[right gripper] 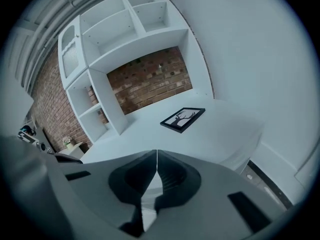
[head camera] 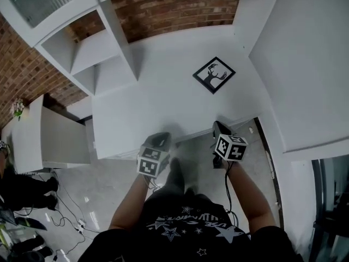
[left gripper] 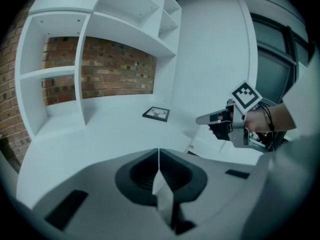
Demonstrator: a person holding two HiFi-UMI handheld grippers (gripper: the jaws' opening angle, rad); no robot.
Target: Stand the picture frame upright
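A: So, where does the job stand?

B: Barely begun, I'd say. The picture frame (head camera: 214, 75) lies flat, face up, on the white surface (head camera: 158, 102), towards the back and over on the right, near the side wall. Nothing props it and nothing touches it.

A: And the two tools?

B: Both hang at the near edge of the surface, well apart from the frame. The left gripper (head camera: 158, 138) has its fingers clenched together on nothing; its own view shows only a thin seam between them. The right gripper (head camera: 218, 125) is the same, fingers pressed shut and empty, and it points more or less at the frame.

A: Anything in the way?

B: No. The stretch between grippers and frame is bare. The shelves (head camera: 92, 53) stand off to the left and the brick wall (head camera: 174, 7) runs behind.

A: So what is left?

B: All of it, as I judge: reach the frame, part the fingers, take an edge, tip it up and find how it will stay standing. Whether it has a back stand I cannot tell, since only its face shows.
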